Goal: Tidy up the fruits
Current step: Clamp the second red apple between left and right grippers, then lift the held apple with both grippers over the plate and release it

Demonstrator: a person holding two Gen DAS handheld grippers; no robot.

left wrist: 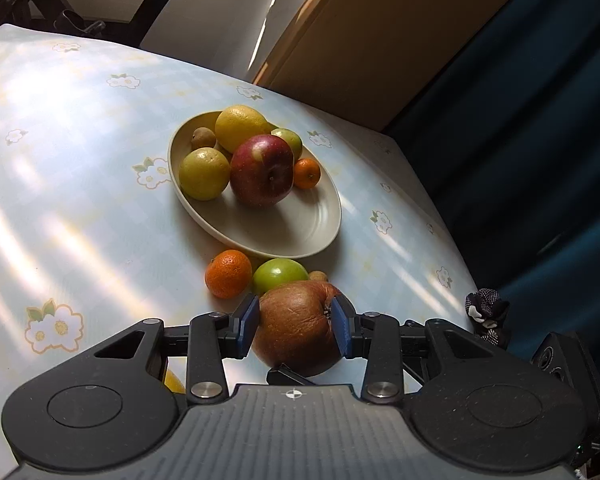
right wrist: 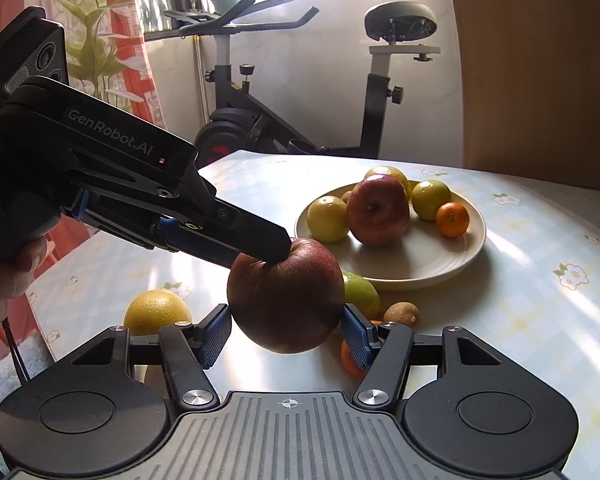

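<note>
A beige plate (left wrist: 300,236) (right wrist: 452,264) on the table holds a red apple (left wrist: 262,170) (right wrist: 376,210), yellow-green citrus, a kiwi and a small mandarin (left wrist: 307,173). My left gripper (left wrist: 296,326) is shut on a second, wrinkled red apple (left wrist: 296,328) (right wrist: 286,300), held just in front of the plate; its finger (right wrist: 260,240) shows from the side in the right wrist view. My right gripper (right wrist: 288,334) is open with its pads on either side of the same apple, not clearly pressing it. A mandarin (left wrist: 228,274), a green fruit (left wrist: 280,274) (right wrist: 362,292) and a kiwi (right wrist: 401,314) lie on the table.
A yellow orange (right wrist: 156,312) lies at the near left of the table. The flowered tablecloth (left wrist: 80,180) runs to an edge on the right. An exercise bike (right wrist: 300,92) stands behind the table, beside a wooden panel (right wrist: 532,80).
</note>
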